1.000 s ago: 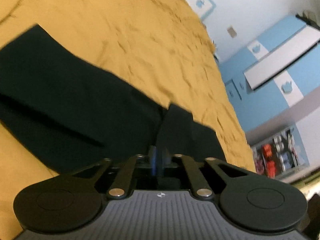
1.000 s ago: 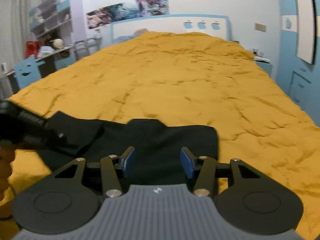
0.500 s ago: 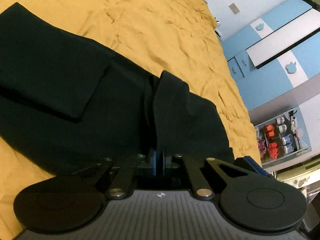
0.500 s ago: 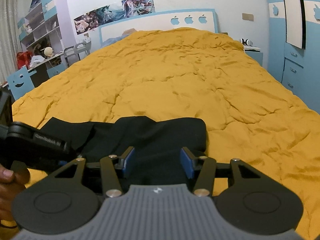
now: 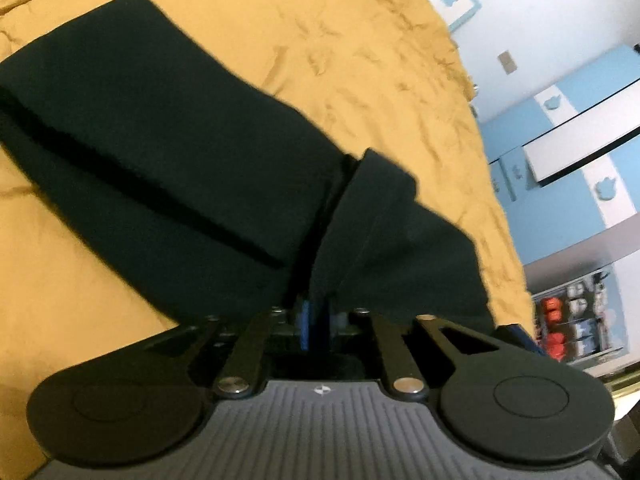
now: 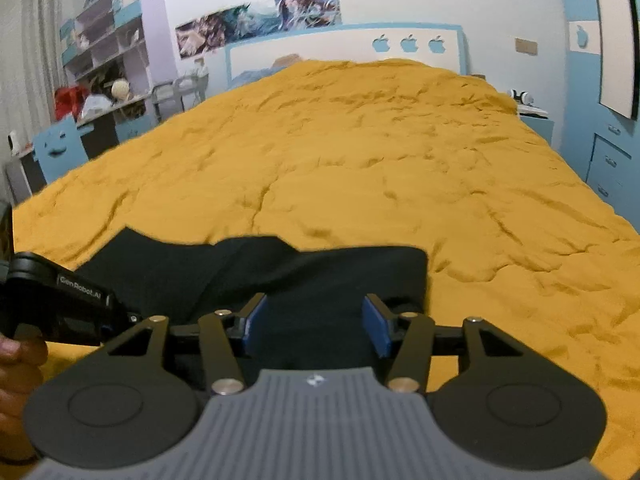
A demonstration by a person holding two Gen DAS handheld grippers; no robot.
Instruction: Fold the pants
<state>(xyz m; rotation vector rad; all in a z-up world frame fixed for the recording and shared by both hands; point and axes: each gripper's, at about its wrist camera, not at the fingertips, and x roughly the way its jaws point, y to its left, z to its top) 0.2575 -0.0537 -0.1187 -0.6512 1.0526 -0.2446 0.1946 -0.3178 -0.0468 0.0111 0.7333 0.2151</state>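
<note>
The black pants [image 5: 168, 152] lie on the yellow bedspread [image 5: 320, 40], partly folded, with one layer lying over another. My left gripper [image 5: 314, 320] is shut on a raised fold of the pants near their near edge. In the right wrist view the pants [image 6: 320, 276] lie just ahead. My right gripper [image 6: 314, 326] is open and empty, its blue pads over the black cloth. The left gripper's body [image 6: 60, 304] shows at the left there, held by a hand.
The bedspread [image 6: 360, 160] stretches far ahead to a white and blue headboard [image 6: 360, 46]. A desk and shelves [image 6: 96, 80] stand to the left of the bed. Blue drawers [image 6: 608, 160] stand to its right.
My left gripper has stayed shut on the fold and shifted, so the pants' layout in its view has swung. My right gripper has stayed open and moved slightly closer over the pants.
</note>
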